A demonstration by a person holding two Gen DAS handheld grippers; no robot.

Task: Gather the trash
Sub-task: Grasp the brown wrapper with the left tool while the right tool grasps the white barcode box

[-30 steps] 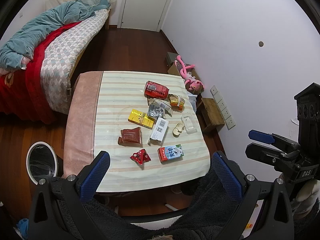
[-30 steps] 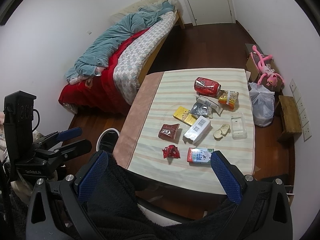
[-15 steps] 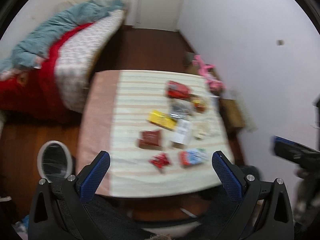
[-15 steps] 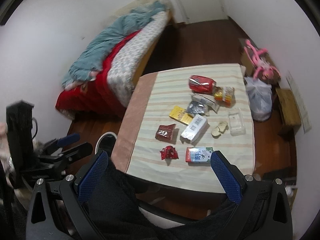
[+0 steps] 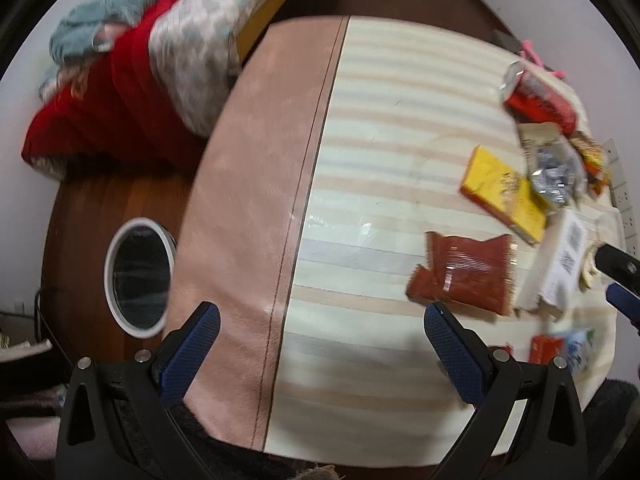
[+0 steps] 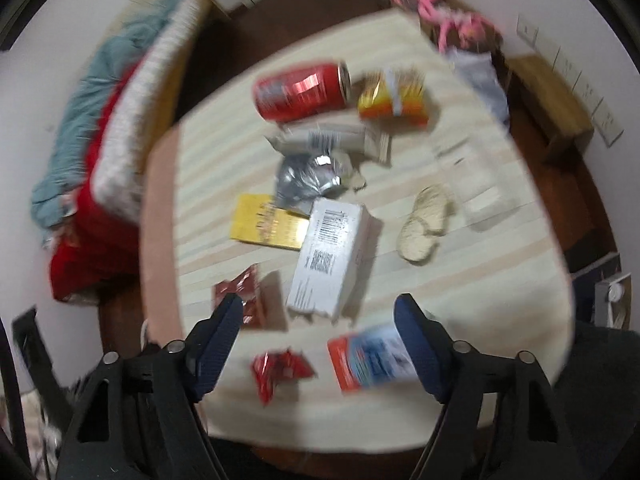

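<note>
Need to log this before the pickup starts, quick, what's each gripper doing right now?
Left gripper: open, holding nothing, above the striped tablecloth.
Right gripper: open, holding nothing, above the white barcoded carton.

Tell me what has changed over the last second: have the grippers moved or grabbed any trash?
Both grippers have swung down close over the table. The left gripper now sits nearer the bin side; the right gripper hangs before the white box. Both stay open and empty. The trash lies unmoved.
</note>
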